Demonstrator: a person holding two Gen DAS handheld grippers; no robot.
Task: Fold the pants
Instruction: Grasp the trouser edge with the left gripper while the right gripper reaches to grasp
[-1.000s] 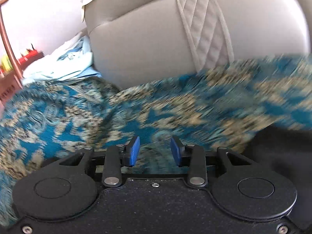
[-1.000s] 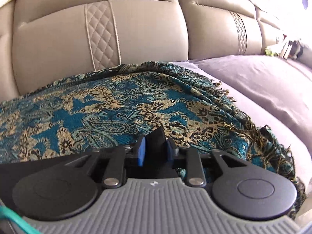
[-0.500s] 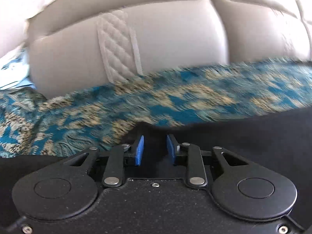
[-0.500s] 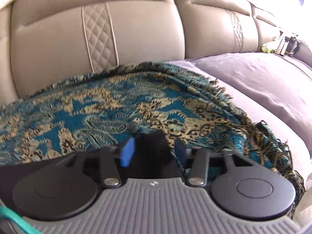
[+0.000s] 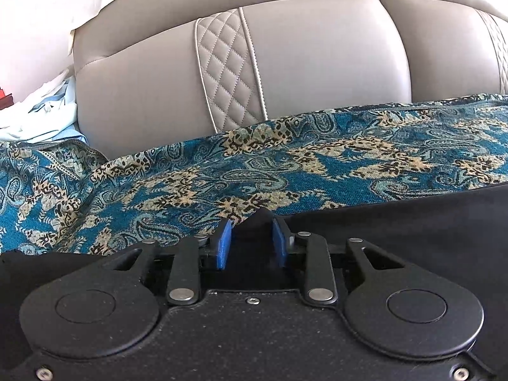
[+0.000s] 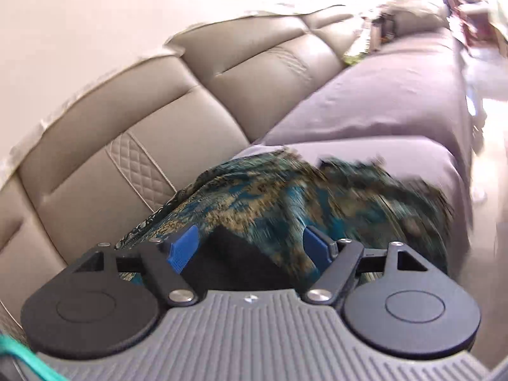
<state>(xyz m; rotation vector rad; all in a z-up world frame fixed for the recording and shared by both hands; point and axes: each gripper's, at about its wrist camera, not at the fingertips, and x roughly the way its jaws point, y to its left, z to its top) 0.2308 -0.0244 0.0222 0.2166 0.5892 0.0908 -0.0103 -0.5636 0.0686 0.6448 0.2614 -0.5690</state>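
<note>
Each camera sits just behind its own claw, looking forward and slightly down. The left view faces the taupe leather sofa back (image 5: 317, 73) squarely, close over the teal paisley woven throw (image 5: 317, 165). The right view is tilted, looking along the sofa; both share throw and quilted backrest.

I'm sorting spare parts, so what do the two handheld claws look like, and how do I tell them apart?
Both have blue ribbed pads on black linkage arms with silver pivot pins and two round black discs. The left claw has a speckled black body; the right claw has a grey ridged body with a teal cable beside it.
</note>
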